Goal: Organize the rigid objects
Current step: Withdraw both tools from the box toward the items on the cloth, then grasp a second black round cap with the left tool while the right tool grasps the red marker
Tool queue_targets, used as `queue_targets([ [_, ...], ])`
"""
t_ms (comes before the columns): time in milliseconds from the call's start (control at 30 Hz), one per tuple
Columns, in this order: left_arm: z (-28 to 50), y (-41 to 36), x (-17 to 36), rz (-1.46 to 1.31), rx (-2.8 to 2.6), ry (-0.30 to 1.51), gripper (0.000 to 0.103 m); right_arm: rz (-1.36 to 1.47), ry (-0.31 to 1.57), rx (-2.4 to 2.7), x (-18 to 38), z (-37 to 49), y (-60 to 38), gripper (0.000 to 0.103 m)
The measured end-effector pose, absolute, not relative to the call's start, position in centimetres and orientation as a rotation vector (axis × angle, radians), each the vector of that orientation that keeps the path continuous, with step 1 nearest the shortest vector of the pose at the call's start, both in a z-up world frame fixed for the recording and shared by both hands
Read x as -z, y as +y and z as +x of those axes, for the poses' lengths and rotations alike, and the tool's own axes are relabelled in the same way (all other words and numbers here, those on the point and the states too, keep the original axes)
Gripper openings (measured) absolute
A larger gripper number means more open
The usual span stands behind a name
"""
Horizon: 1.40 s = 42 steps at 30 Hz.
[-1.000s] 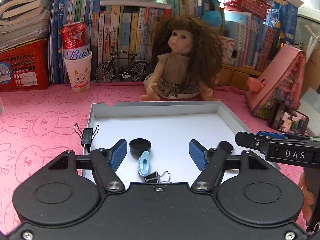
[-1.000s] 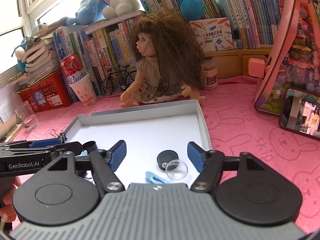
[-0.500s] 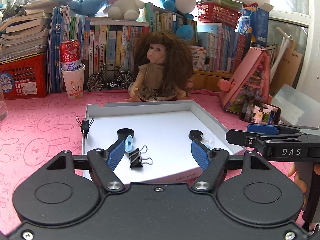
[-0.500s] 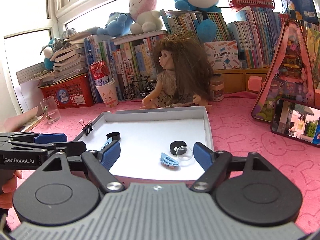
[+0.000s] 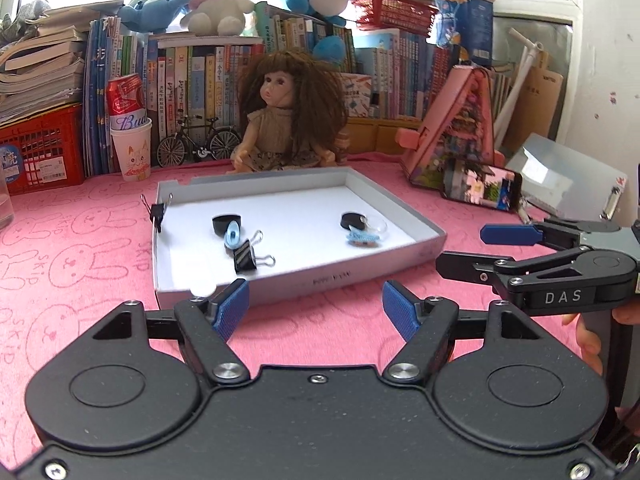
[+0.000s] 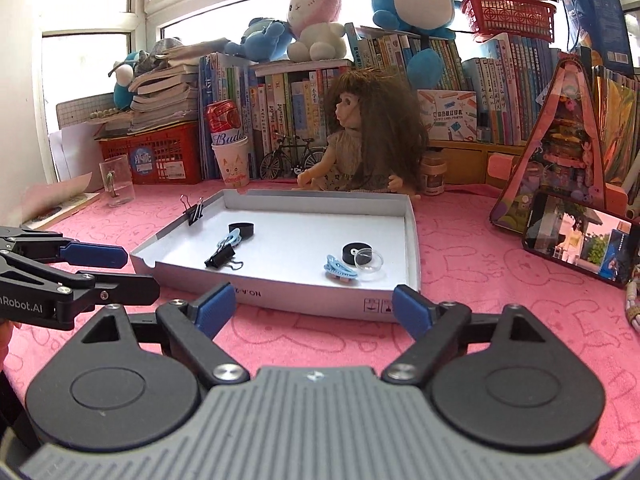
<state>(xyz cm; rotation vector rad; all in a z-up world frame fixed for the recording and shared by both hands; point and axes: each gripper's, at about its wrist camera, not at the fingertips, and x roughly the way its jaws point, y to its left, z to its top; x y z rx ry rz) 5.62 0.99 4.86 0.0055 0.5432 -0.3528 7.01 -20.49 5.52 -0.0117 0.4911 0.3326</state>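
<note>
A shallow white tray (image 5: 332,276) (image 6: 312,300) lies on the pink mat. In it lie a black cap (image 5: 222,224), a light blue clip (image 5: 231,236), a black binder clip (image 5: 245,257), a second black cap (image 5: 351,221), a blue clip (image 5: 362,237) and a clear lid (image 6: 368,261). Another binder clip (image 5: 157,213) grips the tray's left wall. My left gripper (image 5: 316,308) is open and empty, just short of the tray's near edge. My right gripper (image 6: 314,307) is open and empty, also in front of the tray; it shows in the left wrist view (image 5: 480,248).
A doll (image 5: 286,120) sits behind the tray. A paper cup holding a red can (image 5: 130,148), a toy bicycle (image 5: 198,142), a red basket (image 5: 38,148) and books stand at the back. A pink toy house (image 5: 460,132) and a phone (image 5: 482,192) are at the right. A glass (image 6: 116,180) stands left.
Both grippers have drawn back from over the tray toward me and now sit in front of its near edge. The objects in the tray have not moved.
</note>
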Motion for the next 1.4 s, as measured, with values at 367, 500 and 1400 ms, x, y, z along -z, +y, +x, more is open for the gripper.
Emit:
queue_targets([
  [367, 2.4, 0.4, -1.9, 0.062, 0.421, 0.61, 0.065, -0.09, 0.522, -0.422, -3.2, 3.7, -20.0, 0.092],
  [500, 2.0, 0.3, -1.3, 0.064, 0.444, 0.624, 0.061, -0.087, 0.537, -0.442, -2.7, 3.1, -20.0, 0.092],
  [1400, 2.0, -0.2, -0.5, 0.086, 0.413, 0.614, 0.029, -0.146, 0.55, -0.491, -1.4, 1.7, -19.0, 0.083],
])
